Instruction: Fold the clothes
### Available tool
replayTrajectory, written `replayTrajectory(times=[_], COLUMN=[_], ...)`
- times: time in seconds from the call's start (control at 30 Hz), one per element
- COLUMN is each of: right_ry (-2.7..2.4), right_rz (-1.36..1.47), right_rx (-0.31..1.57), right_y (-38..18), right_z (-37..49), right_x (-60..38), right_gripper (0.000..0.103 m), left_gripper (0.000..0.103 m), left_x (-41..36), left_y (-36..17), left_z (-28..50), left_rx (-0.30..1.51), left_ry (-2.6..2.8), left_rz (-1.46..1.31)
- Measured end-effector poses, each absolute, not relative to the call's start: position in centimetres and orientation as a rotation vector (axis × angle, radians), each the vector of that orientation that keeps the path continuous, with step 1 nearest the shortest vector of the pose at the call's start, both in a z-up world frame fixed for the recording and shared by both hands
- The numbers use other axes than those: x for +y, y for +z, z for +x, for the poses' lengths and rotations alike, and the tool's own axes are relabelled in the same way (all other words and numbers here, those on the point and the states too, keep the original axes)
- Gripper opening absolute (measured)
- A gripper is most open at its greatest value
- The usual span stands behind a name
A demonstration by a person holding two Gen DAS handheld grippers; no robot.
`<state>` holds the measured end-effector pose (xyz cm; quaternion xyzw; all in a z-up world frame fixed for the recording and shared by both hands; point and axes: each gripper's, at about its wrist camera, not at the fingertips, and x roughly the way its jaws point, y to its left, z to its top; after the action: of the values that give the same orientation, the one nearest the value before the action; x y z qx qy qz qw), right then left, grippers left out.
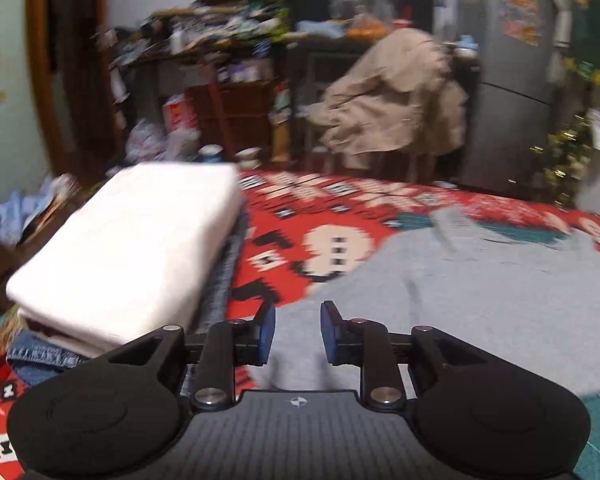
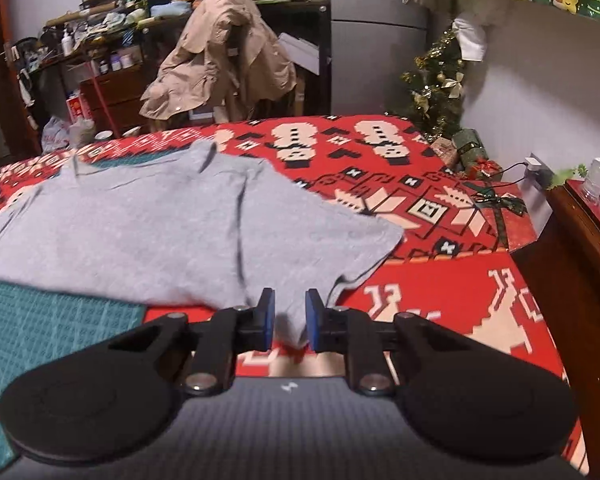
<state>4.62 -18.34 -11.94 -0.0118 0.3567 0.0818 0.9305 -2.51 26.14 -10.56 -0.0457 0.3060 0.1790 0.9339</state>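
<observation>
Grey T-shirt [image 2: 148,224] lies spread flat, one sleeve out to the side, on the red patterned cover [image 2: 440,208], a layout that leaves its hem within reach of both tools. Each at the near edge, the left gripper [image 1: 298,330] and right gripper [image 2: 290,320] stand narrowly parted with grey cloth between the jaws, though whether they pinch it I cannot tell. A folded stack topped by a white piece [image 1: 128,248] sits just left of the shirt, crowding that side, and a small Christmas tree [image 2: 440,84] stands well beyond.

Quick count: one grey shirt [image 2: 140,232] spread flat, one stack of folded clothes [image 1: 112,264] with a white piece on top and denim under it, one red patterned blanket [image 2: 420,200], one beige coat [image 2: 220,64], one small Christmas tree [image 2: 436,84], two tongs [image 1: 298,332] [image 2: 290,316].
</observation>
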Motion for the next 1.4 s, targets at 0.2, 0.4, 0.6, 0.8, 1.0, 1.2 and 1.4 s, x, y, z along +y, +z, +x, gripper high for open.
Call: replayTrajectory(times=[0.2, 0.4, 0.6, 0.8, 1.0, 1.2, 1.4], right_ry=[0.148, 0.141, 0.104, 0.101, 0.081, 0.052, 0.068], right_rz=[-0.008, 0.035, 0.107, 0.261, 0.231, 0.161, 0.205], right_rx=[0.739, 0.773, 0.781, 0.783, 0.802, 0.779, 0.743], right_y=[-13.6, -15.0, -14.8, -14.6, -14.8, -14.6, -14.0], right_z=[7.8, 7.3, 6.6, 7.8, 9.0, 8.7, 8.4], right_x=[-19.0, -20.9, -22.9, -24.1, -22.5, -21.7, -23.1], right_gripper=[0.005, 0.006, 0.011, 0.027, 0.023, 0.002, 0.008], left_gripper=[0.034, 0.034, 0.037, 0.039, 0.041, 0.041, 0.041], left_x=[23.2, 21.5, 20.5, 20.5, 20.9, 21.2, 21.2], left_y=[-10.8, -11.1, -10.8, -10.1, -10.0, -9.9, -10.3], left_z=[-4.3, -6.3, -6.8, -7.1, -7.4, -7.8, -7.7], left_rx=[0.650, 0.667, 0.659, 0.637, 0.638, 0.640, 0.658], left_ry=[0.311, 0.278, 0.261, 0.266, 0.284, 0.290, 0.286], left_rz=[-0.104, -0.110, -0.116, -0.136, -0.148, -0.157, -0.158])
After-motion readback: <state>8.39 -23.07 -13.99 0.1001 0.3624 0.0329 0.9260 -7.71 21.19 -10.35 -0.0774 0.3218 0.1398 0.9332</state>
